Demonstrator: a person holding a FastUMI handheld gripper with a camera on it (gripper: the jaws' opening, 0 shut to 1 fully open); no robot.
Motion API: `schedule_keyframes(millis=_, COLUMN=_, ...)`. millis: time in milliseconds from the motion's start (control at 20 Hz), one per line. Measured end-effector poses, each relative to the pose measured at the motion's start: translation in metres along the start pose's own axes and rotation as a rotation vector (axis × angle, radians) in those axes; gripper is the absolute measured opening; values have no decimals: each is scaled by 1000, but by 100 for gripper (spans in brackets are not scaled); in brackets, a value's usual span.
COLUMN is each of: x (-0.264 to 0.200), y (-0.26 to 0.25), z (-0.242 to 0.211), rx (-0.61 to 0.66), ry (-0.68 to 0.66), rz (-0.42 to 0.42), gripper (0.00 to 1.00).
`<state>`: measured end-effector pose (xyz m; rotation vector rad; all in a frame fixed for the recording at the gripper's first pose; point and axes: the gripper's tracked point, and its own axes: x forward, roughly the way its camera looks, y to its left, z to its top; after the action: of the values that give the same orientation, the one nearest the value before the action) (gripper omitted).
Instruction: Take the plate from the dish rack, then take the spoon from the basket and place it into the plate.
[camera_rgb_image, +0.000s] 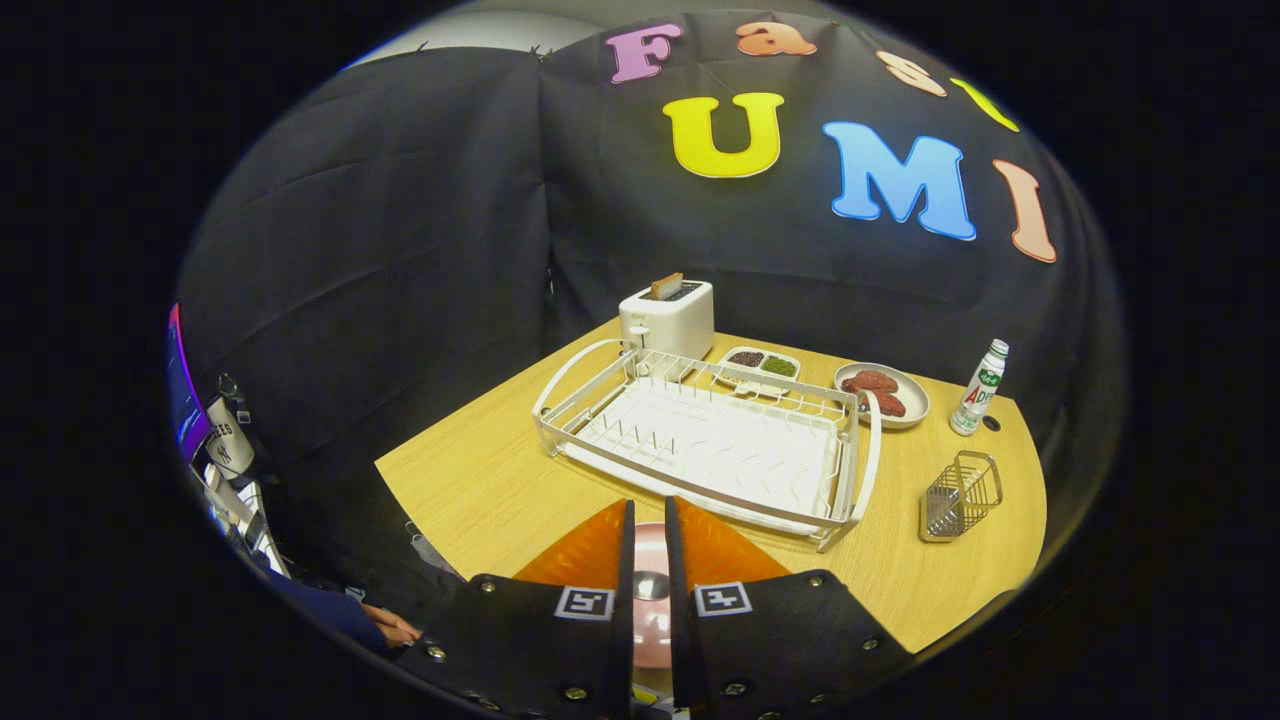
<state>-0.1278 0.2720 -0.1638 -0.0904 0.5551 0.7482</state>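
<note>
My gripper hangs low over the near edge of the wooden table, its fingers drawn close together. In the narrow gap between them sits the shiny bowl of a metal spoon, and both fingers seem to press on it. Right beneath the fingers lies a pink plate, mostly covered by them. Just beyond the fingertips stands the white dish rack with nothing in its slots. The small wire basket is beyond and to the right of the fingers, with nothing in it.
Behind the rack stand a white toaster, a small two-part dish of grains, a plate of red food and a white bottle. A person's hand rests left of the fingers.
</note>
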Motion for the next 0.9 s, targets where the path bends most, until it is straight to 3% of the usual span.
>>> schedule_keyframes(millis=200, x=-15, y=-29, z=27, rx=29, ry=-68, rz=-70, gripper=15)
schedule_keyframes(millis=400, x=-44, y=-84, z=80, rx=68, ry=-194, rz=-195, gripper=15)
schedule_keyframes(millis=900, x=-169, y=-224, z=179, rx=120, ry=-484, rz=-501, gripper=15)
